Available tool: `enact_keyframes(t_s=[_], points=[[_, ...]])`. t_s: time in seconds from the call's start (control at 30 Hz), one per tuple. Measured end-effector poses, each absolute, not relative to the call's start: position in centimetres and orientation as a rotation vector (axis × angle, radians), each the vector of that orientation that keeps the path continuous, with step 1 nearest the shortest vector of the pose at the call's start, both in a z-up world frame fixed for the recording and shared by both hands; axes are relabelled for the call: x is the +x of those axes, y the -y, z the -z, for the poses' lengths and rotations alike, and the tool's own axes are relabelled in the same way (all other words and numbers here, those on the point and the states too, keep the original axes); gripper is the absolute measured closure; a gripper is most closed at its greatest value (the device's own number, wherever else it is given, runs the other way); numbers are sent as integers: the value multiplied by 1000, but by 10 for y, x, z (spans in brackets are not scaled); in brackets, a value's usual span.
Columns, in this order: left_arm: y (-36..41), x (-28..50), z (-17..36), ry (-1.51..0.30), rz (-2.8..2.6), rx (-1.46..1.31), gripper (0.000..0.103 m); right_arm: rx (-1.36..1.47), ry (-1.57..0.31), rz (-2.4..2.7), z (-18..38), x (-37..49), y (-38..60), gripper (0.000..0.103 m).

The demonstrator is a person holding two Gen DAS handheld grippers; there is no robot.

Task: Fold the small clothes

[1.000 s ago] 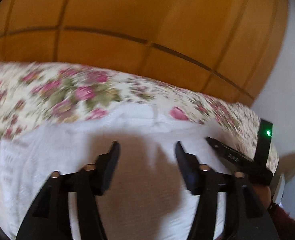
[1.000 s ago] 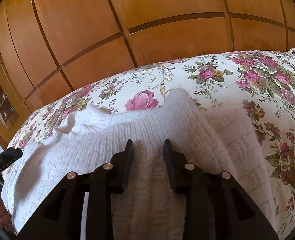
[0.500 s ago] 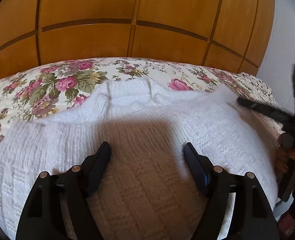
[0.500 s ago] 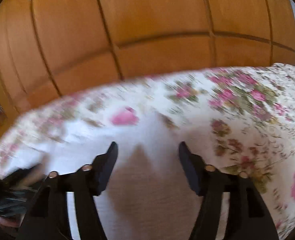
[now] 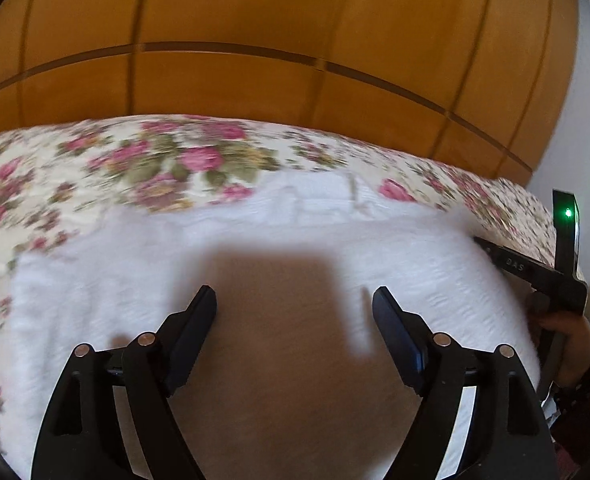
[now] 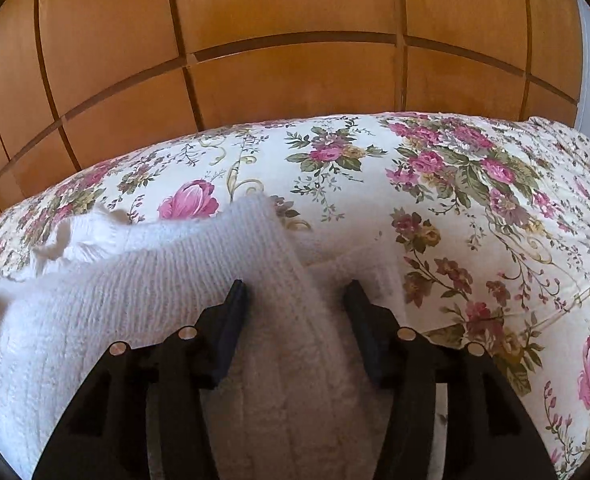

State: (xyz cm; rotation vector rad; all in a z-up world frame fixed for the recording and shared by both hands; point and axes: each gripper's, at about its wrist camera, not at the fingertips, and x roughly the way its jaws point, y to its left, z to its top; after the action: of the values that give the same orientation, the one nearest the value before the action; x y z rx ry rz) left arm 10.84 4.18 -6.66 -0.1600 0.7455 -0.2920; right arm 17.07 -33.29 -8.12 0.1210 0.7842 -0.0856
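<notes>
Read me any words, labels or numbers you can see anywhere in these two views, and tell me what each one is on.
"DAS": pale letters on the black finger of the right gripper, seen from the left wrist view; blurred, so it may be part of a longer word.
Nothing readable on the white knitted sweater, the floral bedspread or the wooden panelled wall.

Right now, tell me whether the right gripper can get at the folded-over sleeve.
Probably yes. The right gripper hangs over the white sweater, its jaws opening, and the sleeve lies between them with nothing covering it.
</notes>
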Motion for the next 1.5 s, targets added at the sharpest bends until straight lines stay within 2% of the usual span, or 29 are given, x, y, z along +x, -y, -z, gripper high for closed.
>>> enact_keyframes(t_s=[0.13, 0.33, 0.4, 0.47, 0.63, 0.83, 0.93, 1.0, 1.07, 1.1, 1.13, 1.17, 1.27, 1.4, 1.5], points=[[-81, 94, 69, -734, 222, -239, 19, 91, -779, 107, 80, 169, 329, 46], [-107, 70, 64, -699, 190, -250, 19, 83, -778, 113, 80, 169, 328, 44], [-110, 65, 66, -698, 182, -246, 19, 77, -775, 116, 80, 168, 328, 41], [-113, 59, 64, -689, 175, -243, 19, 79, -774, 113, 79, 166, 328, 32], [-131, 50, 65, -703, 139, -296, 16, 105, -750, 125, 62, 146, 331, 19], [-152, 41, 89, -816, 128, -390, 16, 133, -726, 69, 45, 93, 328, 12], [-151, 33, 92, -804, 147, -396, 14, 123, -732, 46, 42, 70, 320, 10], [-147, 30, 91, -808, 177, -384, 13, 115, -723, 16, 41, 57, 312, 16], [-145, 28, 92, -811, 237, -422, 13, 108, -723, -10, 42, 47, 302, 41], [-146, 28, 94, -813, 260, -447, 13, 116, -723, -34, 41, 42, 296, 49], [-148, 28, 96, -809, 267, -471, 13, 136, -723, -71, 40, 39, 291, 65], [-151, 28, 97, -803, 276, -499, 13, 156, -729, -117, 40, 38, 286, 75], [-159, 31, 98, -792, 316, -600, 17, 188, -763, -246, 41, 37, 266, 84], [-167, 38, 104, -794, 352, -697, 27, 144, -847, -249, 60, 41, 254, 85], [-169, 42, 108, -792, 364, -728, 30, 132, -886, -254, 76, 40, 255, 86]])
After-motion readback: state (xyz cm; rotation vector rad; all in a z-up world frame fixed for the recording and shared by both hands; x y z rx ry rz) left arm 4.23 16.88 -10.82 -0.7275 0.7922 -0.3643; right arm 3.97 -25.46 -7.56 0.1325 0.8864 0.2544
